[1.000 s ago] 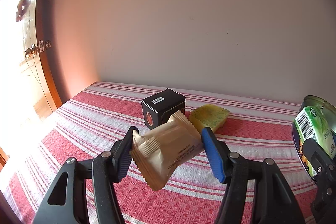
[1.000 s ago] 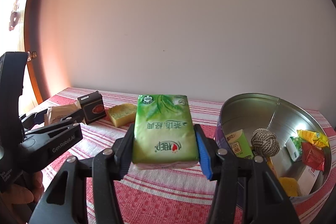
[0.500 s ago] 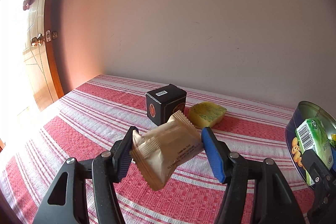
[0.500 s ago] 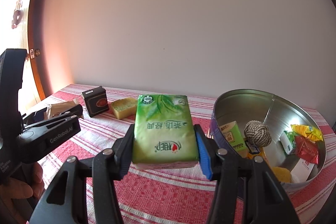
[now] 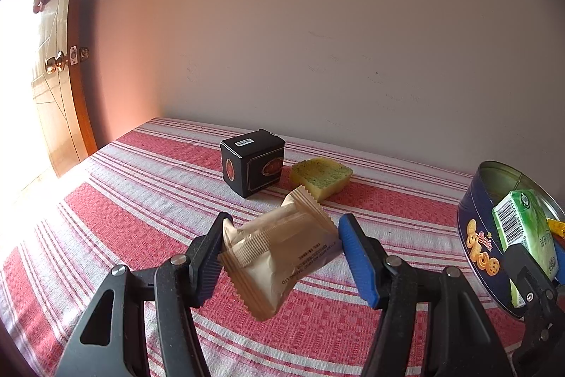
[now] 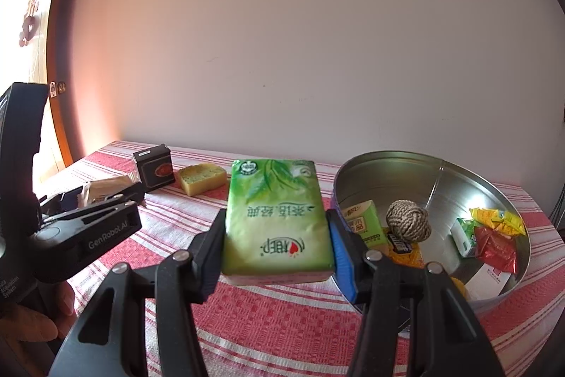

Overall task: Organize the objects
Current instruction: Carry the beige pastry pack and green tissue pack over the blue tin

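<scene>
Green tissue pack [image 6: 277,218] sat clamped in our right gripper [image 6: 277,249] beside the round tin [image 6: 508,196]. Our left gripper [image 5: 282,257] pinched a tan snack packet [image 5: 279,253] above the striped cloth [image 5: 141,196].

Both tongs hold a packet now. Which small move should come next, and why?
Probably carry the right tongs a little to the right, over the round tin, then release. They grip the green tissue pack beside the tin's rim, not yet above it, and other sorted items already lie inside.

Black plastic left gripper [image 5: 280,257], silver rivets, one ribbed black pad, one blue; right gripper [image 6: 277,246] matches. White "GenRobot.AI" lettering on the side, bare fingers [image 6: 26,324] below.
</scene>
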`<state>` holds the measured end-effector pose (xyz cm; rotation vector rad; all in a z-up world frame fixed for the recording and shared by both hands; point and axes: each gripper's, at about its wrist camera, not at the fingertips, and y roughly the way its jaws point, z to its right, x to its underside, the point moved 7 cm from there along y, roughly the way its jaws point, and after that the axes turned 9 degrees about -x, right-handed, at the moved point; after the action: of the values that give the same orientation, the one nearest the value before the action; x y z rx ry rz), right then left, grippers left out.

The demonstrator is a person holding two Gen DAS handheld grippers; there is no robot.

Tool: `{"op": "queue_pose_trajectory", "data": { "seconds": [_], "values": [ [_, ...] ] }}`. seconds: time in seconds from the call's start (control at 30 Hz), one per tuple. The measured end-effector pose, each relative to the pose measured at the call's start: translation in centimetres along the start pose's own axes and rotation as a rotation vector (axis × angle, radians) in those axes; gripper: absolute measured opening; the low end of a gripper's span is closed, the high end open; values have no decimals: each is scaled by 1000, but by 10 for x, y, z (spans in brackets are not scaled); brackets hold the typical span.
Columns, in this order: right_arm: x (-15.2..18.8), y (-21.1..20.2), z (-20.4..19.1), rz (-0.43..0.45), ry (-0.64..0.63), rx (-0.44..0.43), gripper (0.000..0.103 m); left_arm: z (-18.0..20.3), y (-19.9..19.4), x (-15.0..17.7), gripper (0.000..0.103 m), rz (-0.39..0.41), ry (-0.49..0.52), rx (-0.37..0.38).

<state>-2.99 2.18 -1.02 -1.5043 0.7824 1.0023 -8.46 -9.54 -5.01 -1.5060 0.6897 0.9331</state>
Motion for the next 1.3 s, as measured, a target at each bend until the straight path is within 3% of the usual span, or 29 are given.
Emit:
{"op": "queue_pose_trajectory", "data": {
  "seconds": [1.3],
  "values": [
    [-2,-59,75,107,11,113,54,94,-51,-1,64,57,91,108]
  ]
}}
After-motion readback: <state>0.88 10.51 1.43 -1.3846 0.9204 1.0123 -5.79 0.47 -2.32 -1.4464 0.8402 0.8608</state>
